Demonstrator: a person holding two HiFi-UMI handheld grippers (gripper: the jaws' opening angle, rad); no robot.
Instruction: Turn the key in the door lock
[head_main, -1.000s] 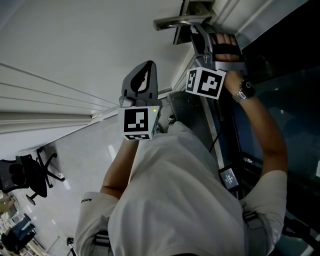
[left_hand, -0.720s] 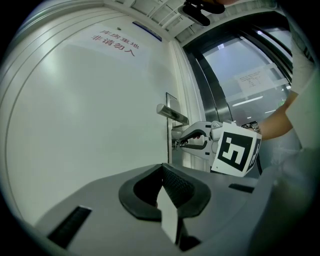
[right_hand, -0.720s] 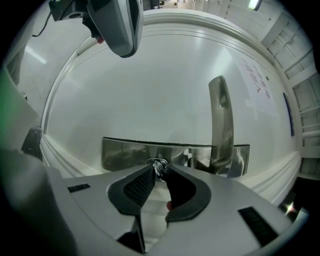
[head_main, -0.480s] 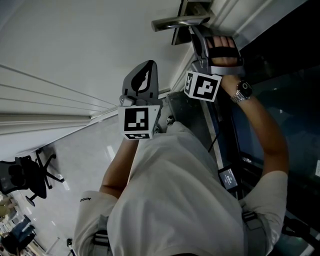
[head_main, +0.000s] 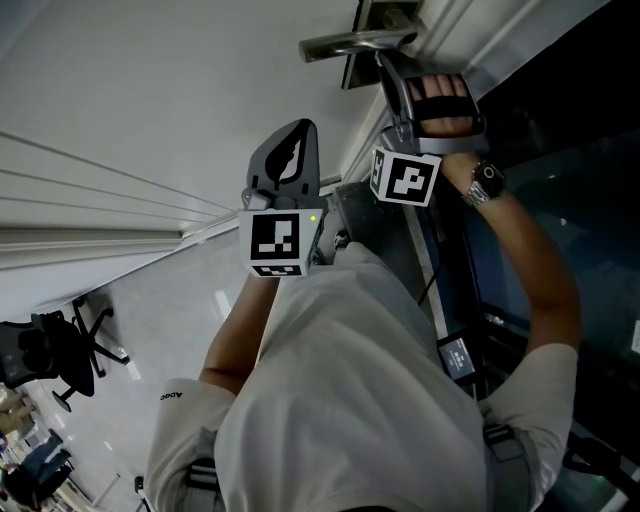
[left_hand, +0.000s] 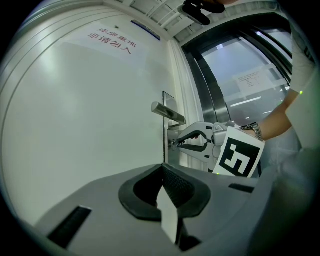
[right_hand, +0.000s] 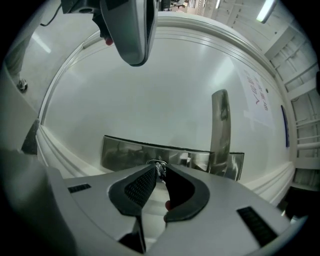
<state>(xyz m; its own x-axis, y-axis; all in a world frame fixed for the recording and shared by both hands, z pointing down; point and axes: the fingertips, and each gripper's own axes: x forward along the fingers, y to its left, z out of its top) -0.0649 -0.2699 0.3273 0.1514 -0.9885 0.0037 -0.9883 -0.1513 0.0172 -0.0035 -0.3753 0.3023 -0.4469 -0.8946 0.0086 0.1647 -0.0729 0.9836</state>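
Note:
The silver lever handle (head_main: 345, 43) and its steel lock plate (right_hand: 130, 152) sit on the white door (head_main: 150, 90). A small key (right_hand: 159, 166) sticks out of the plate just below the handle (right_hand: 220, 130). My right gripper (right_hand: 160, 172) points level at the plate; its jaws have just been closing, and the pads now pinch the key between them. The left gripper view shows that right gripper (left_hand: 176, 143) side-on with its tips at the lock. My left gripper (head_main: 297, 130) is held off to the left, apart from the door hardware, with its jaws together on nothing.
A dark glass panel (head_main: 560, 120) in a metal frame borders the door on the right. A paper notice (left_hand: 111, 42) with red print hangs high on the door. An office chair (head_main: 60, 350) stands on the floor at the lower left.
The right gripper's marker cube has rolled a little and the hand has shifted slightly at the lock. The left gripper has stayed where it was.

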